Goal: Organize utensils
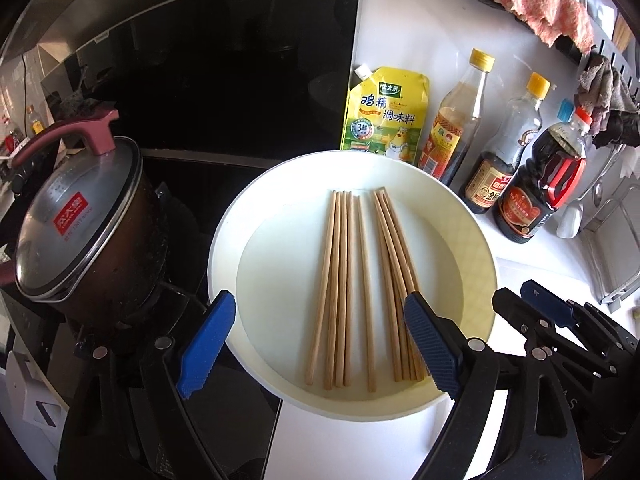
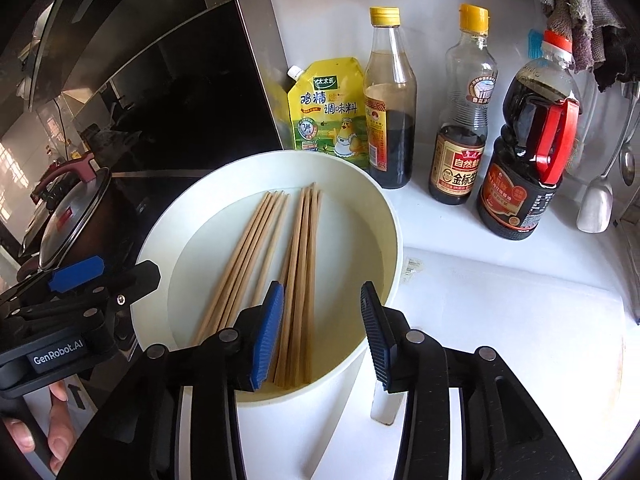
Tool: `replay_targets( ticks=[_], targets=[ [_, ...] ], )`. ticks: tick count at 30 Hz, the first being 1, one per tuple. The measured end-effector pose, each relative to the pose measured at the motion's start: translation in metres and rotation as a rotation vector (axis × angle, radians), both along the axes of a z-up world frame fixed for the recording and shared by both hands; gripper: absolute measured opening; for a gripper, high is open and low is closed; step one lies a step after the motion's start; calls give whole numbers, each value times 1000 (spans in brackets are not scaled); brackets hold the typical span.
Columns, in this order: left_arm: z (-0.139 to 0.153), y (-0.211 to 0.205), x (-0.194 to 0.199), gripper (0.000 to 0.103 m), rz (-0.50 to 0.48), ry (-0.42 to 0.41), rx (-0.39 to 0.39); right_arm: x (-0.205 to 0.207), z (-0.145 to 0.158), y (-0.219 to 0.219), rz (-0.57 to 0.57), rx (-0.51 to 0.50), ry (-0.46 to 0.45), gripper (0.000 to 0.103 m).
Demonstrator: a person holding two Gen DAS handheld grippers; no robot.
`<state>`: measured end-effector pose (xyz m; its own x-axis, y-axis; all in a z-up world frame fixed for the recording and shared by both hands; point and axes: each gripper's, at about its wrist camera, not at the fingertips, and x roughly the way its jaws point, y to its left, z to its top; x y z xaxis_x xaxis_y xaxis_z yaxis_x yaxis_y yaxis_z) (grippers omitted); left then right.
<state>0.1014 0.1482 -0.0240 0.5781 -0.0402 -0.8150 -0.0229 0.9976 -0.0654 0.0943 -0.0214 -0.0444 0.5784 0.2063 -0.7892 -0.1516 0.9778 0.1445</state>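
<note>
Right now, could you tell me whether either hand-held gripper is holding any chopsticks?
No, both bundles of chopsticks lie loose in the white bowl.

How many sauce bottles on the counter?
3, in a row behind the white round basin: yellow-capped dark-sauce glass bottle beside the yellow seasoning pouch, yellow-capped clear bottle in the middle, red-handled soy jug rightmost. More may sit out of view.
</note>
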Motion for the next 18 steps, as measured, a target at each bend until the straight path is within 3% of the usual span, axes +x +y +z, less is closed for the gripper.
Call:
replay_targets(
  ticks=[18],
  targets=[
    [20,-23,-33,89,23,-32,19,-34,20,-22,4,-29,-16,47]
  ],
)
